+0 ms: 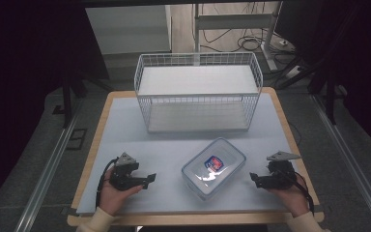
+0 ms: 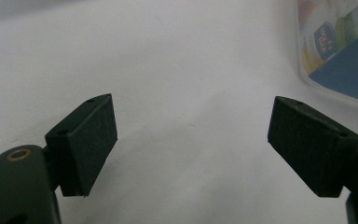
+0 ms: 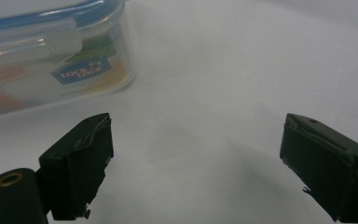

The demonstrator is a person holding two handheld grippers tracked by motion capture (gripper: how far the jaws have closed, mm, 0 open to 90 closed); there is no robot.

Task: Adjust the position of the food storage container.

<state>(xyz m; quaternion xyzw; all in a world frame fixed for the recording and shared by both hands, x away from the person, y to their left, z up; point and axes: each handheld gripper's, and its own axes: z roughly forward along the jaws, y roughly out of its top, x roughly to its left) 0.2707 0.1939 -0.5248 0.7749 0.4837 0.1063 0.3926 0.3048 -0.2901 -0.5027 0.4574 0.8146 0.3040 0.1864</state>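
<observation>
High view shows a clear plastic food container (image 1: 214, 167) with a blue-edged clip-on lid lying closed on the white table top (image 1: 125, 130), set at a slant between the two grippers. A printed label shows through its lid; what else it holds cannot be made out. Behind it stands a white wire basket (image 1: 198, 92) with nothing visible inside but its pale floor. The left gripper (image 1: 149, 180) rests near the container's left side, jaws spread wide with nothing between them. The right gripper (image 1: 254, 179) sits near its right side, jaws likewise wide apart and bare. Right gripper view shows the container's corner (image 3: 51, 60) close ahead, not touched.
</observation>
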